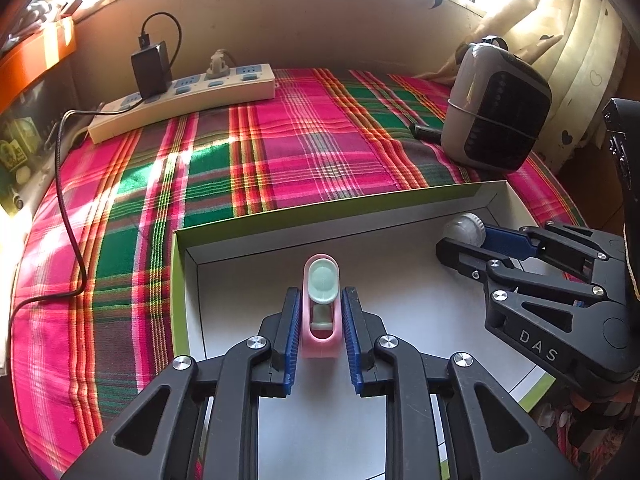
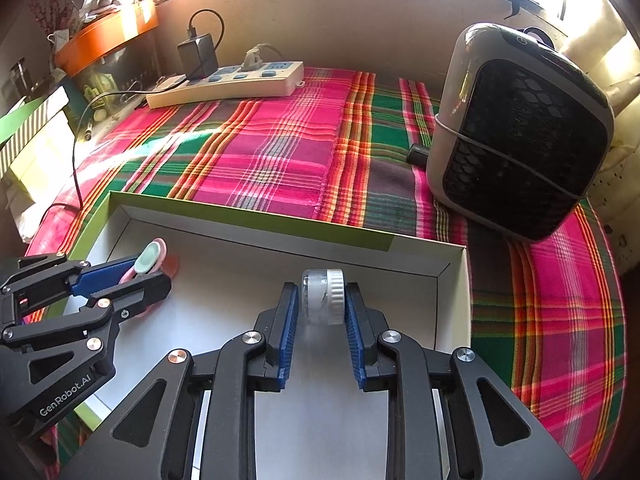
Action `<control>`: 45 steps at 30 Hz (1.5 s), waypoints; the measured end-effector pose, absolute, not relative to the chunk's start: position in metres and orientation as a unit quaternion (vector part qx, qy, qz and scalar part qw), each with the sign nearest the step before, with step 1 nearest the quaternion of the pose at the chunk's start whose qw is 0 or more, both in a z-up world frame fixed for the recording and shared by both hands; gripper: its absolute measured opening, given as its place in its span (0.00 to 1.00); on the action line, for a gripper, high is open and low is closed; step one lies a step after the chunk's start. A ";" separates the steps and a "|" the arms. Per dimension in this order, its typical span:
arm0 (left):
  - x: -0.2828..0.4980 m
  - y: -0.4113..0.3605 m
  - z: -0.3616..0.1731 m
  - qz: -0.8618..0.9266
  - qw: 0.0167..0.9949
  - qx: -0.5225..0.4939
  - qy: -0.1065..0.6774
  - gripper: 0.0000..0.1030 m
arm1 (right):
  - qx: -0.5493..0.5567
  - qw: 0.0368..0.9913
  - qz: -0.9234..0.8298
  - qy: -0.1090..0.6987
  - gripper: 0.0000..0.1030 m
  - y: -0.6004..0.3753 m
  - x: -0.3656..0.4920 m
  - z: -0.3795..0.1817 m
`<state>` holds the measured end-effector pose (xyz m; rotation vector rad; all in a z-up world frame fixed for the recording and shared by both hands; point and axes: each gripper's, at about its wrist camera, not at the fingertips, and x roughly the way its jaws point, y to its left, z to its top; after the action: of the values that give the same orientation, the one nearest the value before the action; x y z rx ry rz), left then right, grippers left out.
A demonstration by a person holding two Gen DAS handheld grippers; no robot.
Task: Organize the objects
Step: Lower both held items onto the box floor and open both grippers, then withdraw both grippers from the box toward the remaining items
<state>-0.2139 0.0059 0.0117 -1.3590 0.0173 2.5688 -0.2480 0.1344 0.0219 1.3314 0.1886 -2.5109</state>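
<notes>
Left gripper [image 1: 320,320] pinches pink plastic holder w/ pale green oval insert [image 1: 321,300] btwn blue pads, long axis straight fwd, over white floor of green-rimmed cardboard box [image 1: 176,300]. Right gripper [image 2: 322,312] clamps small clear jar w/ white ribbed lid [image 2: 323,296], lid to the right, near box's far right corner. Both items already over box; release looks like next step.

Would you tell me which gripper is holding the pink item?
The left gripper; its pink holder contrasts with the right gripper's clear white-capped jar.
</notes>
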 end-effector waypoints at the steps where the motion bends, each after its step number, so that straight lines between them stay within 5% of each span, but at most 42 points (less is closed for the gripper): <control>1: -0.214 0.006 0.012 0.878 0.119 -0.464 0.005 0.22 | 0.462 0.147 -0.872 0.067 0.30 0.134 -0.248 0.022; 11: -0.207 0.004 0.018 0.883 0.114 -0.455 0.002 0.34 | 0.453 0.147 -0.877 0.064 0.44 0.135 -0.242 0.026; 45: -0.120 -0.035 0.053 0.907 0.103 -0.407 -0.030 0.40 | 0.386 0.147 -0.909 0.065 0.44 0.170 -0.154 0.072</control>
<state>-0.1199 -0.0350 0.0532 -1.2006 -0.0879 2.6776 -0.1543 0.1701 0.0724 1.1100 0.1880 -2.6149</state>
